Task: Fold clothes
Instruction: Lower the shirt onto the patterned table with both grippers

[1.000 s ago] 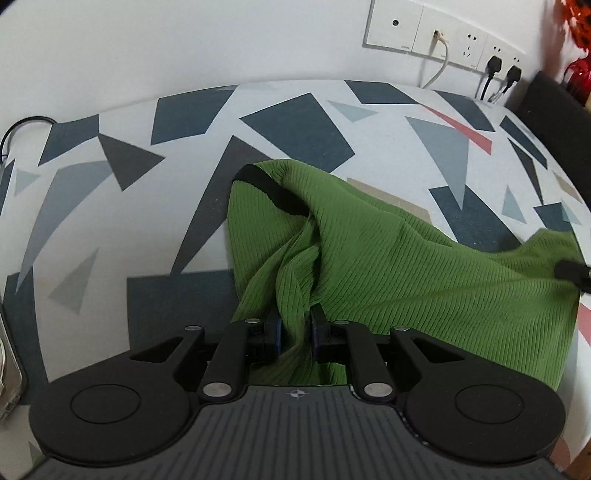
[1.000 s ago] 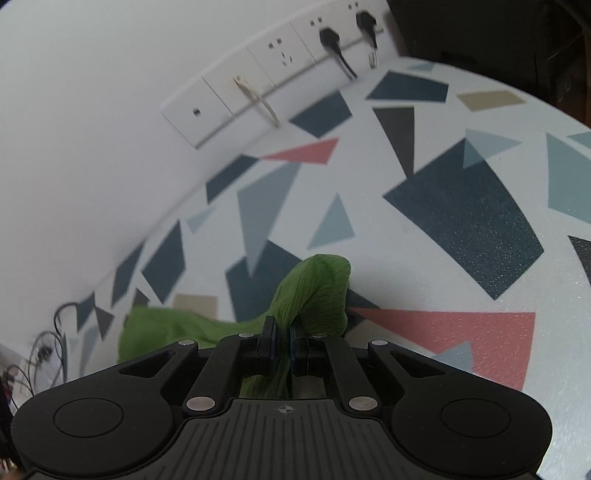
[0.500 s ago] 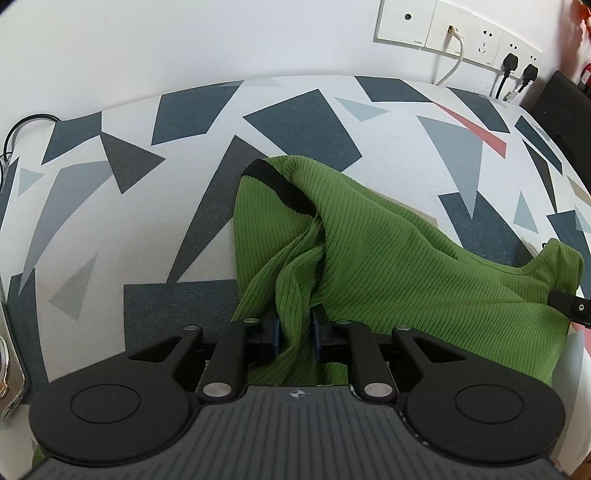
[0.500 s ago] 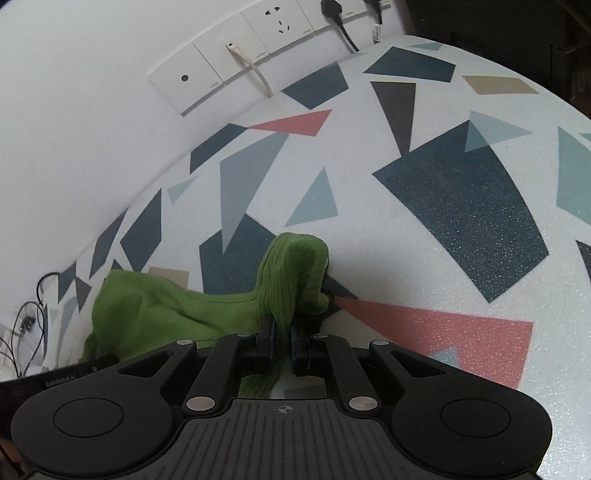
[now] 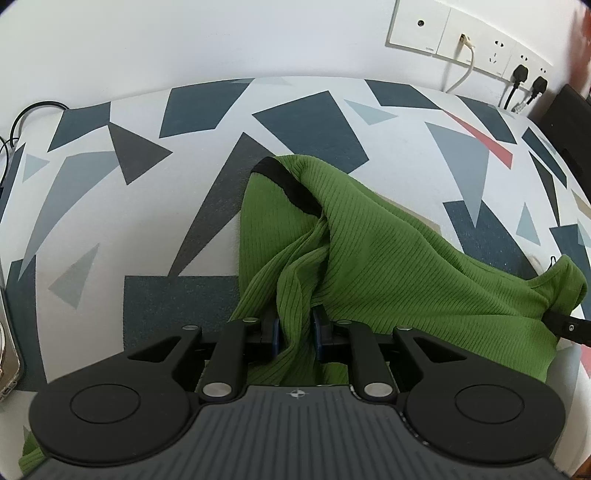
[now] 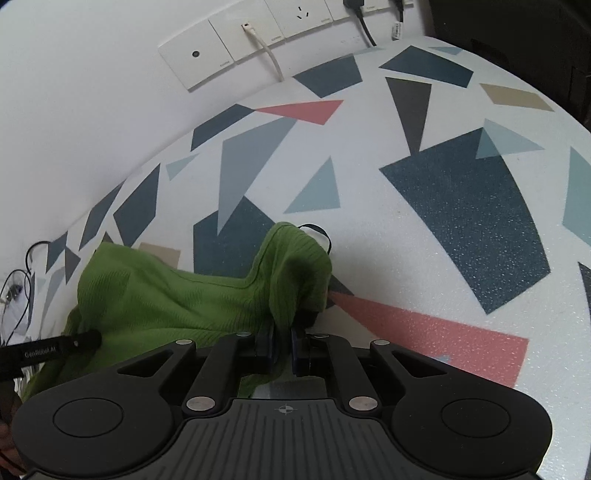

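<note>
Compared with a second ago, the green garment point(image 5: 388, 266) sags lower between the two tools and more of it lies on the patterned surface point(image 5: 147, 206). The left tool point(image 5: 295, 332) and the right tool point(image 6: 282, 349) both stay clamped on its edges, so I judge the cloth is being laid down flat for the fold.

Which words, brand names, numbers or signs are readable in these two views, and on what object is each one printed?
"GenRobot.AI": white letters on the black finger of the left gripper, seen at the left edge of the right wrist view, against the green garment.
Small grey print on the lower corners of the wall socket plates: too small to read.
White tag on a black cable by the sockets: blurred, not readable.
</note>
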Demonstrator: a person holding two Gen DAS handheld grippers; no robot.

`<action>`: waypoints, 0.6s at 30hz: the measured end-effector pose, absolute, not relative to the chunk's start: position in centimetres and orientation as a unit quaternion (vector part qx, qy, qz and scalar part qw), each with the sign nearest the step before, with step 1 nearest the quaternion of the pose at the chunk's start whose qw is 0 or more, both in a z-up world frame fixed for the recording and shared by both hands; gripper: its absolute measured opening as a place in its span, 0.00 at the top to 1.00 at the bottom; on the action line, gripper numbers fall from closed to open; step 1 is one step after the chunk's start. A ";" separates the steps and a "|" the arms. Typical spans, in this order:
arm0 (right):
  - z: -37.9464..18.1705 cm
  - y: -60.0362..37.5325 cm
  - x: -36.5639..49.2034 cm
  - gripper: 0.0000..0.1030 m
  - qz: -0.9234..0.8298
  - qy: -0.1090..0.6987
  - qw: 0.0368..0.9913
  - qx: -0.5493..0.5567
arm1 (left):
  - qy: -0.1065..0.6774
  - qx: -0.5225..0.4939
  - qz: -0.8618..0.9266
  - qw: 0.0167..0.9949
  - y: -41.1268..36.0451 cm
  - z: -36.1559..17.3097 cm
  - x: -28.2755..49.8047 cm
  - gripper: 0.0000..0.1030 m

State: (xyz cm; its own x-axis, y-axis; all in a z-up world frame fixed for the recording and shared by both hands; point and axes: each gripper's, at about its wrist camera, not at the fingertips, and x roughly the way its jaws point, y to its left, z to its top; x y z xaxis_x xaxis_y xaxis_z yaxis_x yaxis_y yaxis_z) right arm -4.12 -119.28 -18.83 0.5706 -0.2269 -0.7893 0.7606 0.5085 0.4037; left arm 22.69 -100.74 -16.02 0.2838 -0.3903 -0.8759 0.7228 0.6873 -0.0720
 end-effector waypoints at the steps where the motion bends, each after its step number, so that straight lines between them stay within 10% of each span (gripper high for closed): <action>1: -18.9 -119.2 -4.0 0.93 -0.311 0.344 0.798 0.385 | 0.481 0.171 -0.357 0.782 -100.7 -16.0 22.7 0.83; 18: -19.6 -118.1 -4.3 0.93 -0.360 0.290 0.788 0.407 | 0.438 0.127 -0.431 0.779 -93.2 -13.4 24.3 0.81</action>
